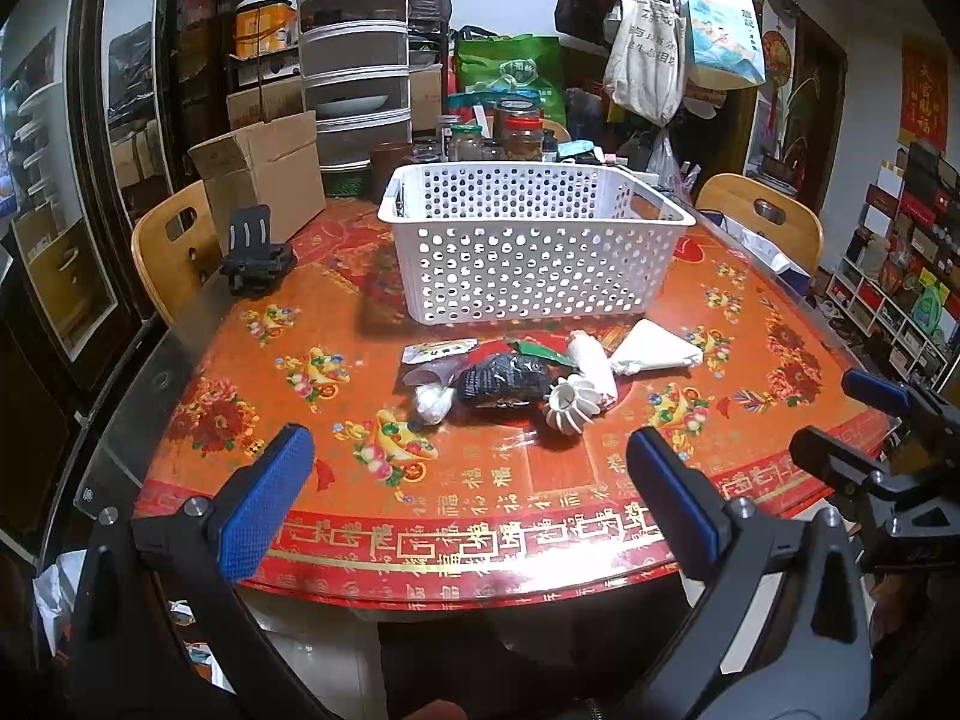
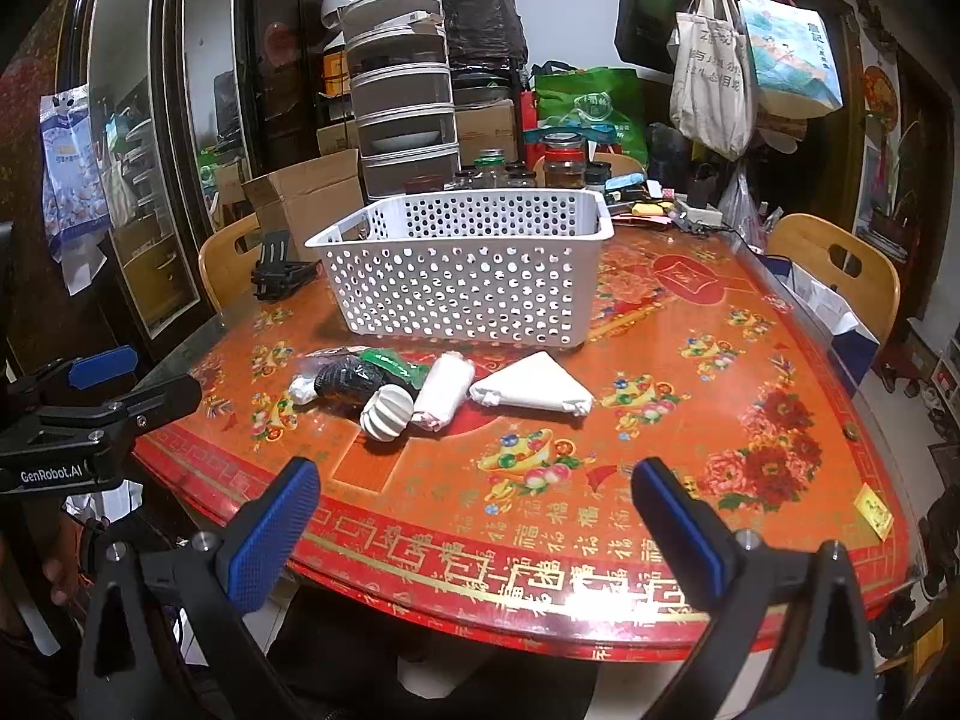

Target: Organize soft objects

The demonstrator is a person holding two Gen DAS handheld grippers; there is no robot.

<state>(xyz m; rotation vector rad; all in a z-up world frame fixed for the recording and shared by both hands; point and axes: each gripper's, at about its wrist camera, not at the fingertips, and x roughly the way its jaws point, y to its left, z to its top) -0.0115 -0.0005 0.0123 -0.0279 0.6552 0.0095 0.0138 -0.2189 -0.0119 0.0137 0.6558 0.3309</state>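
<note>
A white perforated basket [image 1: 528,252] [image 2: 468,282] stands on the red patterned table [image 1: 480,480] [image 2: 690,372]. In front of it lie several soft items: a white ribbed ball [image 1: 573,402] [image 2: 387,411], a black pouch [image 1: 504,381] [image 2: 348,378], a white roll [image 1: 591,360] [image 2: 444,393], a folded white triangle [image 1: 654,351] [image 2: 531,390], a small white bundle [image 1: 432,402] [image 2: 303,389] and a green packet [image 1: 534,351] [image 2: 390,363]. My left gripper [image 1: 468,480] is open and empty above the table's near edge. My right gripper [image 2: 474,510] is open and empty, also near the front edge.
A black phone stand [image 1: 255,255] [image 2: 279,273] sits at the table's left. A cardboard box [image 1: 264,174], stacked containers [image 1: 354,54] and jars [image 1: 516,138] crowd the back. Wooden chairs [image 1: 171,246] [image 2: 840,264] flank the table. Bags [image 1: 648,54] hang behind.
</note>
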